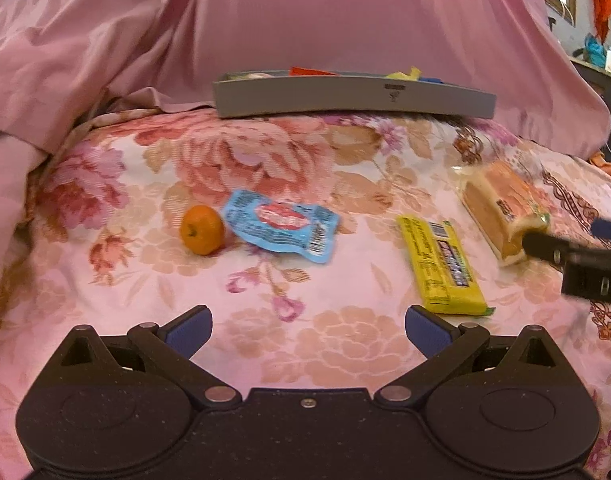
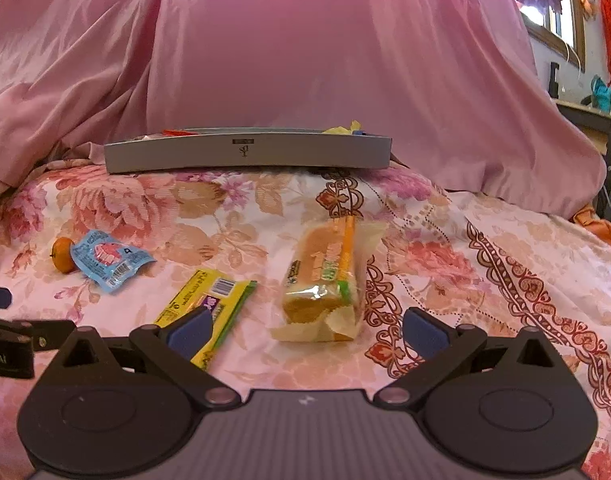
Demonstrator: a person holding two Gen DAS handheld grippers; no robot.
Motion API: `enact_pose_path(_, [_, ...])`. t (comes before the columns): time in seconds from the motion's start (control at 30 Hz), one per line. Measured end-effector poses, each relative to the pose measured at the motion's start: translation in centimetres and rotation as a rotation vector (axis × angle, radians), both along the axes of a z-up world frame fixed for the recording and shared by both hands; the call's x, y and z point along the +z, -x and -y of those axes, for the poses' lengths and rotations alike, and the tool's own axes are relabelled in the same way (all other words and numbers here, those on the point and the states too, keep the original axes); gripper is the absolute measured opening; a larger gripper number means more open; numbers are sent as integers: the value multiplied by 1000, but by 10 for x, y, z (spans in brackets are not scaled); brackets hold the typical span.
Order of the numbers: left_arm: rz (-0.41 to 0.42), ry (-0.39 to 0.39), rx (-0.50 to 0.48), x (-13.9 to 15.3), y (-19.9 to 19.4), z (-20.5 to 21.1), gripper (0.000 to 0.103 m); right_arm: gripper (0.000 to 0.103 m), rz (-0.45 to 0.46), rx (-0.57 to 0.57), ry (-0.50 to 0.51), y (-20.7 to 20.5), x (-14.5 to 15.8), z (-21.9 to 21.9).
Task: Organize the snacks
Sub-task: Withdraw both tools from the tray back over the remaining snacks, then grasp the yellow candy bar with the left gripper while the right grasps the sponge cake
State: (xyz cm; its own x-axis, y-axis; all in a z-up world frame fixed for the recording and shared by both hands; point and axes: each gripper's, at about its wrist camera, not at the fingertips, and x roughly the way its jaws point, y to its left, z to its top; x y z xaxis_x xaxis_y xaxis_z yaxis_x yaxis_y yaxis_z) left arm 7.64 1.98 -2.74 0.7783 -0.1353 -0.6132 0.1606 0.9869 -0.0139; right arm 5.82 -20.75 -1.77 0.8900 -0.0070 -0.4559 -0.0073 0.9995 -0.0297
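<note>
On the floral bed (image 2: pixel 505 264) our snacks lie scattered short of the grey tray (image 2: pixel 247 154), awaiting sorting; our right gripper (image 2: pixel 305 334) faces the wrapped cake (image 2: pixel 323 280), fingers spread and empty. Our left gripper (image 1: pixel 308 330) hangs equally wide, nearest the yellow bar (image 1: pixel 441 266).

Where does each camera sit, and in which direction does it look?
Left wrist: it sits behind the open left gripper, low over the floral bedspread, and faces the grey tray; the orange and blue packet lie ahead; the right gripper enters at the right edge.
Right wrist: it sits behind the open right gripper and faces the same tray; the wrapped bread lies straight ahead.
Shared: tray, orange, blue packet, yellow bar, bread.
</note>
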Motion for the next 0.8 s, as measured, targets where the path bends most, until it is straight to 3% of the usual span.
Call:
enact_pose_path(0.27, [26, -32, -119, -3, -12, 34, 102, 103, 54, 38, -26, -23, 12, 31])
enact_pose_path(0.5, [41, -79, -248, -5, -25, 63, 102, 103, -6, 90, -55, -46, 10, 41])
enact_pose_path(0.8, [24, -109, -331, -12, -45, 91, 97, 103, -76, 164, -57, -75, 6, 30])
